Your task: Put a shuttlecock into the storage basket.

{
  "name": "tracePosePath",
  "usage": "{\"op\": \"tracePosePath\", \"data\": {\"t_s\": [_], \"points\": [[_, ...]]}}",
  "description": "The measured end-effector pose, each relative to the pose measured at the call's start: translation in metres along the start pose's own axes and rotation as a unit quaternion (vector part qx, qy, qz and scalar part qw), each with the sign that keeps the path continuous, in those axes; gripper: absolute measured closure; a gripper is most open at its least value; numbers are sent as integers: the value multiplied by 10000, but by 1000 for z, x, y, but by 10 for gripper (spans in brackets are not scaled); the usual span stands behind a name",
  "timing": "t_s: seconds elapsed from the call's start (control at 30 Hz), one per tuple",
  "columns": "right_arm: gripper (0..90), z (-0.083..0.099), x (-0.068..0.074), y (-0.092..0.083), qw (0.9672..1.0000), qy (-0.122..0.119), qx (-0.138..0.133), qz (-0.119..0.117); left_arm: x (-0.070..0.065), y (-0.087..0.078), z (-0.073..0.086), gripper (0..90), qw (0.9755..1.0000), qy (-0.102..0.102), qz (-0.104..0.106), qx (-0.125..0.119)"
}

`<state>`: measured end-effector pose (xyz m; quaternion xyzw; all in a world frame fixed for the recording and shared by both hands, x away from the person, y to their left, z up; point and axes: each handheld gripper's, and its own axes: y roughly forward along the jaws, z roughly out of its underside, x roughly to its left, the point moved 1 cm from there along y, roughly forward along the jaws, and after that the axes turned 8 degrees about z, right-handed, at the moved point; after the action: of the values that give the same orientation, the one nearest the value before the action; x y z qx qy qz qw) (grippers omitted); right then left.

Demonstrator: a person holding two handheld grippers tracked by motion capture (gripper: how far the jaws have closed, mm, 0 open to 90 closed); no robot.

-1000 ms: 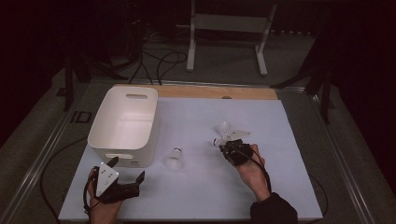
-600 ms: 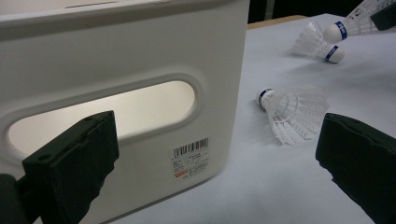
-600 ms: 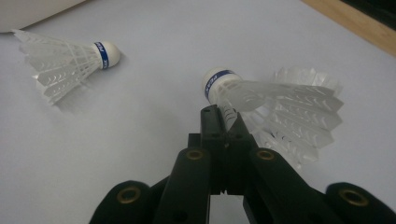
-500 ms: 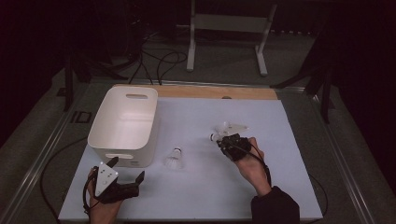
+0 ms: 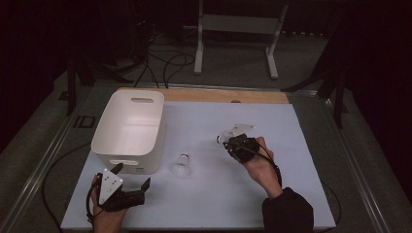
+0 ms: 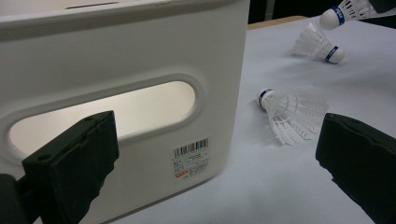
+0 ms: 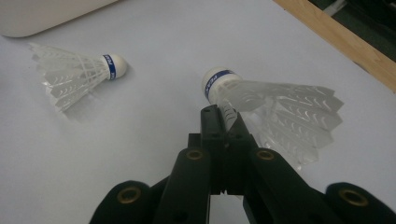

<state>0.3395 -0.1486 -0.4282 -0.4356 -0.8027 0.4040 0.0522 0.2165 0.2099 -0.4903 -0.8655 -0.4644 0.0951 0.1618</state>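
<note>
While the right hand-held gripper pinches a featherlight, crushable shuttlecock by its skirt beside the cork, the left hand-held gripper gapes empty.

A white plastic bin with handle cutouts stands on the pale table mat. A wooden strip edges the mat's far side. A white metal stand sits on the floor beyond.

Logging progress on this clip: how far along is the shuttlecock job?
Nothing looks binned yet: the visible inside of the white bin is bare. In hand: the right gripper is shut on a shuttlecock, lifted off the table. Left: two more shuttlecocks lie on the table; the left gripper is open.
</note>
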Motion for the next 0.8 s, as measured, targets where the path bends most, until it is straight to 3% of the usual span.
{"op": "tracePosePath", "data": {"t_s": [0.8], "points": [[899, -15, -3, -4, 9999, -164, -1, -17, 0, 0, 0, 0, 10000, 14, -5, 6]]}}
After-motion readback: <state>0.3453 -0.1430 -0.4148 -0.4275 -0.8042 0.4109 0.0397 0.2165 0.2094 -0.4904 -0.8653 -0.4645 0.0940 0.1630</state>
